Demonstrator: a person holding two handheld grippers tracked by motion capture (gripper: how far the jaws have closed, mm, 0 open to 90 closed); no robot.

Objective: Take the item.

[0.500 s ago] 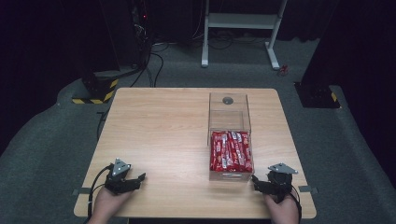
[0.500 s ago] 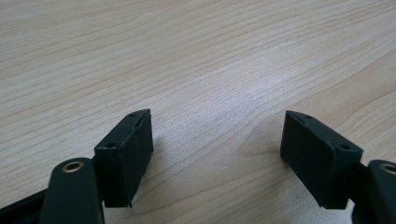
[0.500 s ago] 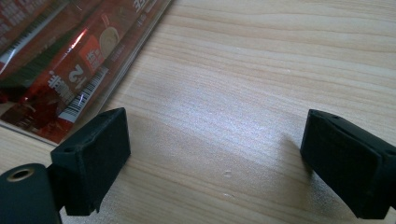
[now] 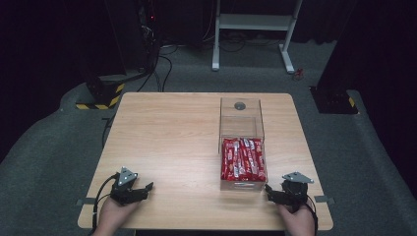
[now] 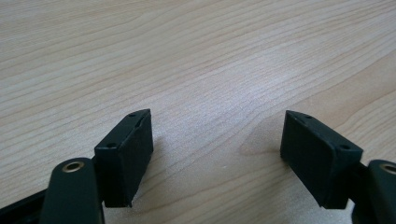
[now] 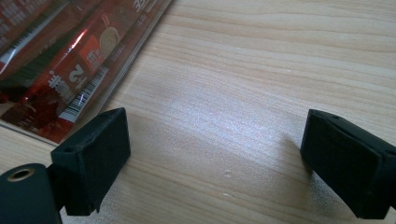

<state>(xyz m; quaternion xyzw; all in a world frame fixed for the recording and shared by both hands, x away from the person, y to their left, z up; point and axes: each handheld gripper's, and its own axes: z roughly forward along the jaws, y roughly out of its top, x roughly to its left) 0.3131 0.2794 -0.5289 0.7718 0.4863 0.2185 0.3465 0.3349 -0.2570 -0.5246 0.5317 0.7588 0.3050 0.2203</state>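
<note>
On table [image 4: 167, 132], clear box [image 4: 241, 147] holds red snack packs [image 4: 243, 158], all inside. Right gripper [image 4: 275, 192] near box, jaws wide apart, nothing between. Left gripper [image 4: 138, 191] far off, wide apart too, nothing held. Work looks not started.

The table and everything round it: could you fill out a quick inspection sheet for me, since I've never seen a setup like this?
Surface: wooden table, light grain, bare apart from the box.
Job's things: clear plastic box right of centre; its near half holds red snack packets, its far half is empty.
Clutter: nothing seen.
Grippers: left tongs open, nothing between the jaws, resting at the near left; right tongs open, nothing between the jaws, just beside the box's near corner.
Cables: a black cable trails from the left tongs.
Surroundings: grey carpet, a white frame behind, dark room.
</note>
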